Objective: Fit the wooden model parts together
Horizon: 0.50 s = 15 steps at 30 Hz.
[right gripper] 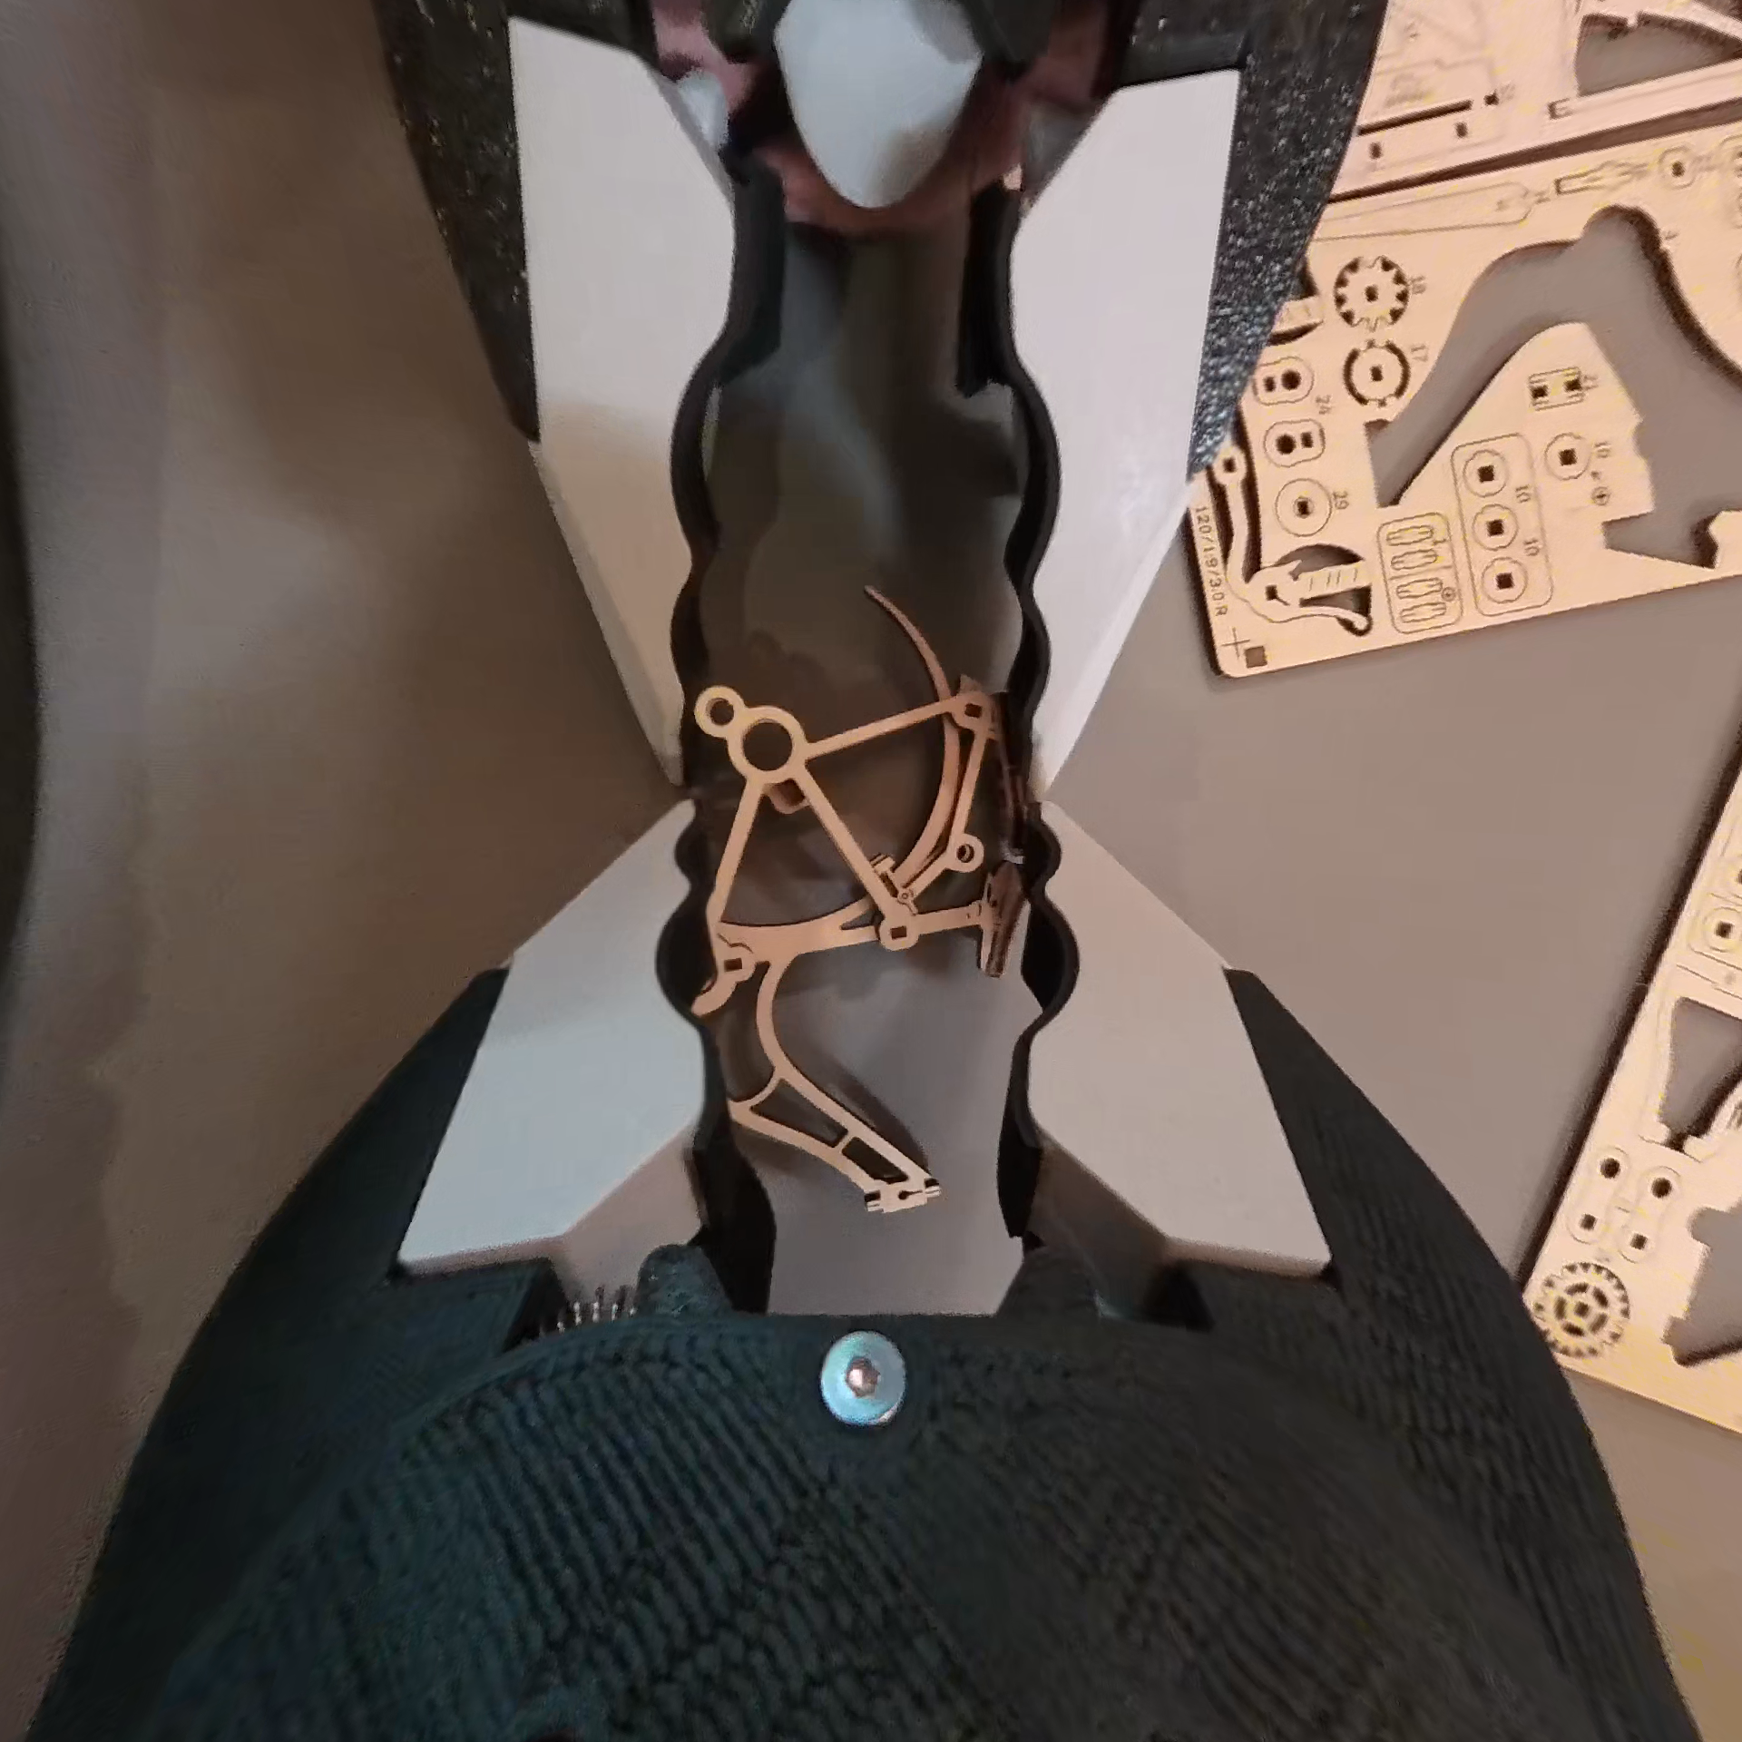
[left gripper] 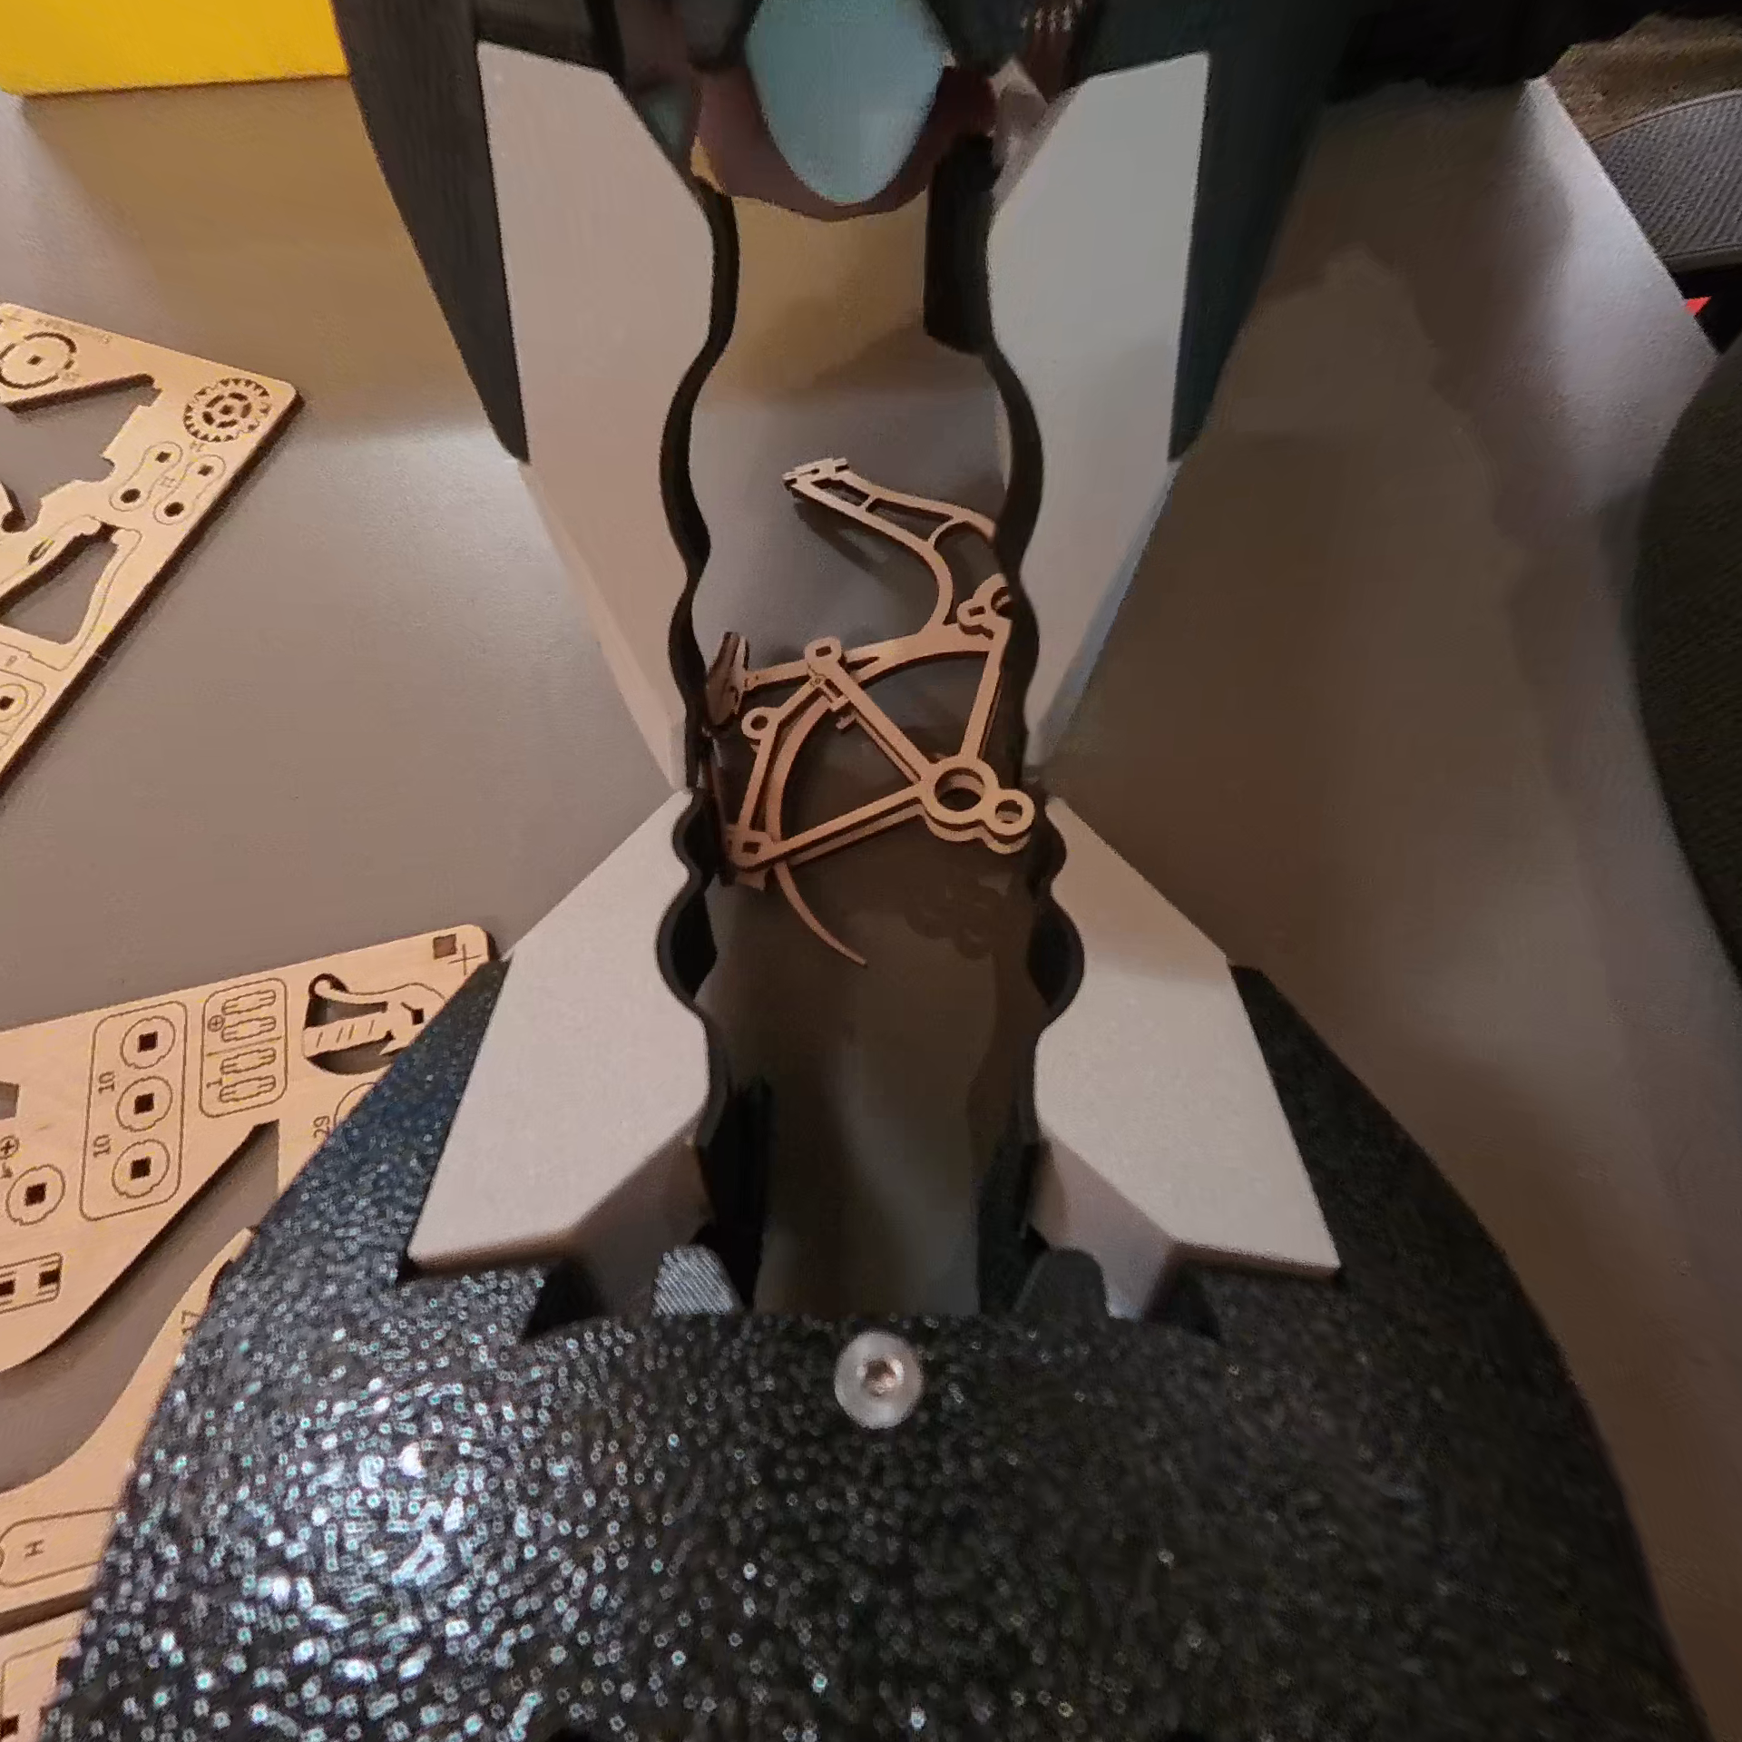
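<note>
A thin wooden bicycle-frame part [left gripper: 990, 806] hangs above the grey table between two grippers that meet tip to tip. My left gripper [left gripper: 867, 820], sparkly black, pinches its ring end and lower corner between its wavy black pads. My right gripper [right gripper: 862, 820], dark green, clamps the frame [right gripper: 801, 933] across its middle. A small edge-on wooden piece [right gripper: 1004, 905] sits on the frame against one pad; it also shows in the left wrist view [left gripper: 726, 679]. Each gripper shows from the top in the other's view: right [left gripper: 862, 745], left [right gripper: 858, 754].
Laser-cut plywood sheets with parts and empty cut-outs lie on the table: two at the left in the left wrist view [left gripper: 141, 452] [left gripper: 188, 1084], two at the right in the right wrist view [right gripper: 1508, 424] [right gripper: 1650, 1131]. A yellow object [left gripper: 170, 38] lies far left. A dark chair [left gripper: 1697, 613] stands beyond the table edge. Left and right tips are no more than a few centimetres apart.
</note>
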Available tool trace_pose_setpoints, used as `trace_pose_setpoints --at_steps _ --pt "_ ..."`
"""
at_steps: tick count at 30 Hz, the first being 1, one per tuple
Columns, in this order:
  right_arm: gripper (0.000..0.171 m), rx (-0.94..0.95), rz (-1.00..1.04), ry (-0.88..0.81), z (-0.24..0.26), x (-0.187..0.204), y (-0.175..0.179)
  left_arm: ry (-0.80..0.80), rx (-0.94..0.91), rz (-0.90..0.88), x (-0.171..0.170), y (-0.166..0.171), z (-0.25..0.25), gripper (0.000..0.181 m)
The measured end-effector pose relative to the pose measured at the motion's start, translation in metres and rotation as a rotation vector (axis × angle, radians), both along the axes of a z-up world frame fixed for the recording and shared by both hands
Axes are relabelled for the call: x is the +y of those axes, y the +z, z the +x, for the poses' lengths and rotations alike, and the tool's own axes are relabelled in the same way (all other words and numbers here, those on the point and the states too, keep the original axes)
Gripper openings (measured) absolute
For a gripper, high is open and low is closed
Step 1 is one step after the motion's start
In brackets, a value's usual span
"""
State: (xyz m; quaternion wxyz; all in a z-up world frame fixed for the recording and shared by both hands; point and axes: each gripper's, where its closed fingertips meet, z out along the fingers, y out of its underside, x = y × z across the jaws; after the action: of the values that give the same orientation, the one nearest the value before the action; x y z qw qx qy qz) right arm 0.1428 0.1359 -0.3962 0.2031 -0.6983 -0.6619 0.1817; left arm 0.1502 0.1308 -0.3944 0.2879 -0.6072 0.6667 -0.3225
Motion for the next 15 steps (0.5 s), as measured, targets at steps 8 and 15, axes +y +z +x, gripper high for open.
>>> trace_pose_setpoints --at_steps 8,15 --pt "0.056 0.012 -0.004 0.002 -0.0013 -0.0017 0.0002 0.016 0.000 0.005 0.0012 0.0000 -0.0015 0.068" --pt "0.056 0.023 -0.005 0.012 -0.0013 -0.0017 0.0000 0.000 -0.007 -0.022 0.0008 0.0013 -0.0080 0.065"
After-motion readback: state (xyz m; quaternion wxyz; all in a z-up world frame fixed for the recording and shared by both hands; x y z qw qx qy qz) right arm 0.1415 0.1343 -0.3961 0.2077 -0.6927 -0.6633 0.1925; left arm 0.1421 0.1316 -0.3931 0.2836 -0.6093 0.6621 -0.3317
